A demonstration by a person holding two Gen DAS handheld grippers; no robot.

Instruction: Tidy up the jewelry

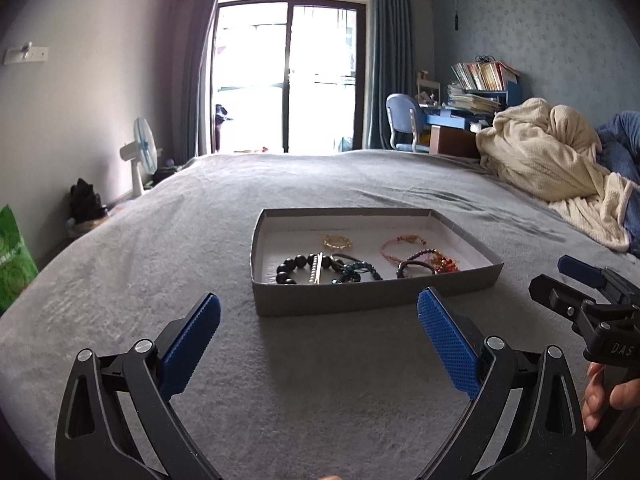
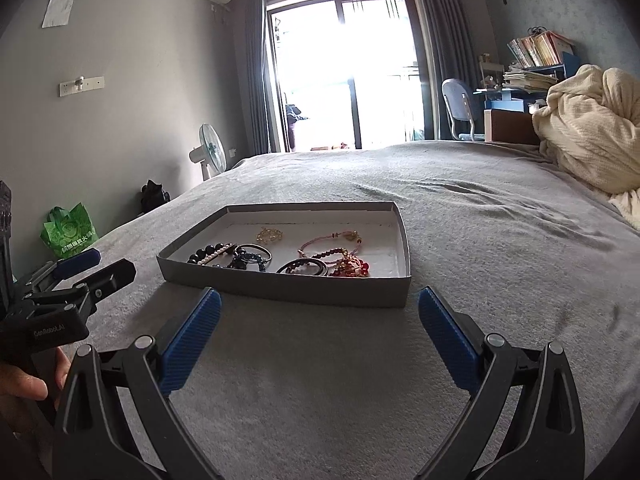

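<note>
Jewelry is gathered in a shallow grey box (image 1: 360,300) on a grey bedspread (image 1: 160,260).

Both the left gripper (image 1: 318,320) and the right gripper (image 2: 320,316) are held just short of the box, above the bedspread, jaws spread wide and empty. A black bead bracelet (image 1: 294,266), a gold chain (image 1: 338,242) and a pink cord bracelet (image 1: 396,246) are seen inside the box.

A grey bedspread (image 1: 200,220) covers the bed, with a cream blanket (image 1: 552,152) heaped at its right edge. Beyond stand a white fan (image 1: 142,152), a blue chair (image 1: 404,120), dark curtains (image 2: 254,64) and a green bag (image 2: 70,230).
</note>
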